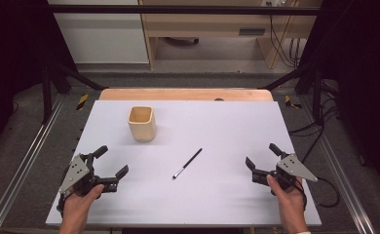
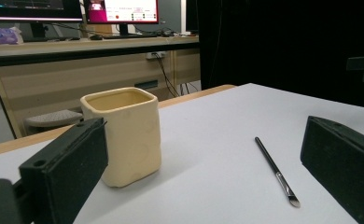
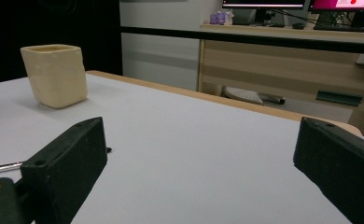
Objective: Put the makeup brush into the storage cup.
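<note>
A: Starting at the near edge of the tabletop [image 1: 237, 204], how were the hands placed?
B: The left gripper [image 1: 111, 162] sat by the near left corner, jaws spread wide and holding nothing. The right gripper [image 1: 263, 157] sat toward the near right corner, likewise released and empty.
A: And the brush?
B: The thin black makeup brush [image 1: 187, 163] lay flat mid-table between them, apart from both, bristle tip toward the near edge.
A: Farther back?
B: The cream square cup [image 1: 142, 123] stood upright toward the far left. What showed of its inside looked empty.
A: So how far along was it?
B: I'd judge nothing was done yet: grasping the brush and putting it in the cup remained
</note>
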Available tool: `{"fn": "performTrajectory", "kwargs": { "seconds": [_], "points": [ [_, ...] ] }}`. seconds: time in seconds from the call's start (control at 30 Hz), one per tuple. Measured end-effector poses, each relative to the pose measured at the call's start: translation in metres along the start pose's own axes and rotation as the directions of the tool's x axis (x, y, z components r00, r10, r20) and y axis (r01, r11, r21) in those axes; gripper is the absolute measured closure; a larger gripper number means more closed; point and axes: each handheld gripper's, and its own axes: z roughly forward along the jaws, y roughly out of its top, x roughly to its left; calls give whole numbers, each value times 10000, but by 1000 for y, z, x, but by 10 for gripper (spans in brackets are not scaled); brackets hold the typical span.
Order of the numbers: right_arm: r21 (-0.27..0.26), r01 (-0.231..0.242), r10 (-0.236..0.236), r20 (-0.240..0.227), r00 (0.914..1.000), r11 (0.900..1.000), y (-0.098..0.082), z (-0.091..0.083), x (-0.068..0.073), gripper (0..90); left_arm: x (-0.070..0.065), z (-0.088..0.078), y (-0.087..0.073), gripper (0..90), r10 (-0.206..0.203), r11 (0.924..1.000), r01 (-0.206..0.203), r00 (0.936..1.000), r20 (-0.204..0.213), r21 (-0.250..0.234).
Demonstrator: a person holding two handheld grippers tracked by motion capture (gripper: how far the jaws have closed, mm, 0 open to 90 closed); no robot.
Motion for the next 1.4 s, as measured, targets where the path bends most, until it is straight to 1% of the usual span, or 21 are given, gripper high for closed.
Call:
{"fn": "performTrajectory", "kwargs": {
  "seconds": [0.2, 0.43, 0.73, 1.0, 1.17, 1.4],
  "points": [
    [4, 1, -1, 33, 10000, 10000, -1, -1, -2, 29, -1, 0, 0, 6, -14, 10000, 14, 10000, -68, 8],
    [-24, 23, -23, 96, 10000, 10000, 0, -2, -2, 28, -4, 1, 1, 6, 22, 10000, -22, 10000, -20, 46],
    [-53, 5, -4, 153, 9999, 10000, 2, -4, -1, 28, -7, 3, 2, 6, 100, 9997, -100, 9999, -7, 224],
    [-2, 381, -381, 83, 9992, 9993, 4, -4, 4, 27, -11, 4, 4, 7, 132, 9994, -133, 9999, 32, 309],
    [-7, 426, -426, 59, 9991, 9991, 5, -4, 5, 26, -12, 5, 4, 7, 210, 9990, -213, 9998, 62, 399],
    [87, 534, -535, 65, 9985, 9985, 6, -4, 6, 25, -14, 6, 6, 8, 209, 9986, -211, 9998, 34, 493]
  ]
}}
